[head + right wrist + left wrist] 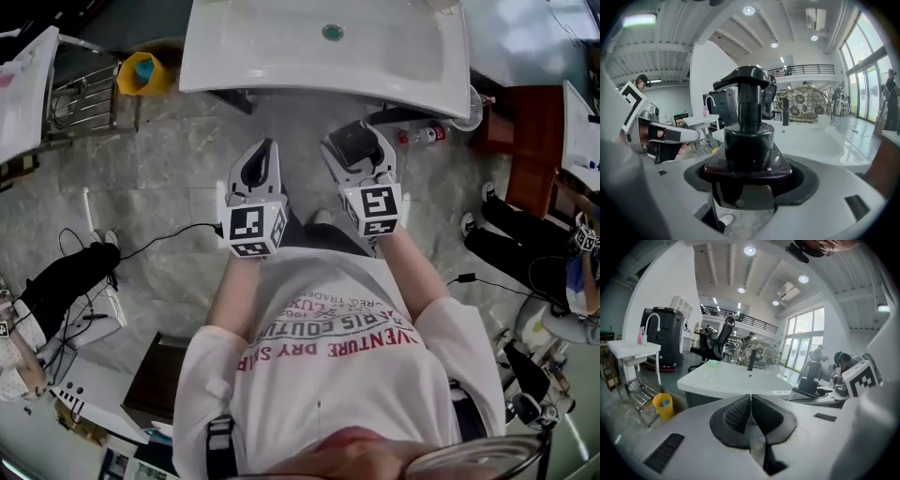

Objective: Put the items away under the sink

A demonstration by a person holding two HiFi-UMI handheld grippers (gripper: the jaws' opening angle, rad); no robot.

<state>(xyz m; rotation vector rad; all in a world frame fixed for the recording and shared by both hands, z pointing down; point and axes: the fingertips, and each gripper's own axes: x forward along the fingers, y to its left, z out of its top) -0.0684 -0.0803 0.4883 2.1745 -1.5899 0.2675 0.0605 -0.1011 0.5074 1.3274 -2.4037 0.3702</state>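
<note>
The task looks to be at an early stage. The right gripper point(359, 141) has its jaws clamped on the base of a dark pump bottle point(749, 136), and that bottle is up in the air in front of the sink point(281, 52), not under it. The bottle stands upright between the jaws, with its shoulder and pump head rising above and beyond their tips. The sink's white top lies ahead of the jaws, past the pump head.

The left gripper point(751, 401) has its jaws pressed together with nothing between them. It is just to the left of the right one and points the same way, with the sink edge ahead of its tips.

A second bottle point(427, 135), clear with a red band, lies on its side on the floor. It is ahead of the right jaws and off to their right, near the sink's right corner. I can't tell whether it counts as put away.

What is left, as I judge it, is to lower the pump bottle, carry it forward below the basin, set it down and let go. The space under the sink is hidden by the basin in these views.
</note>
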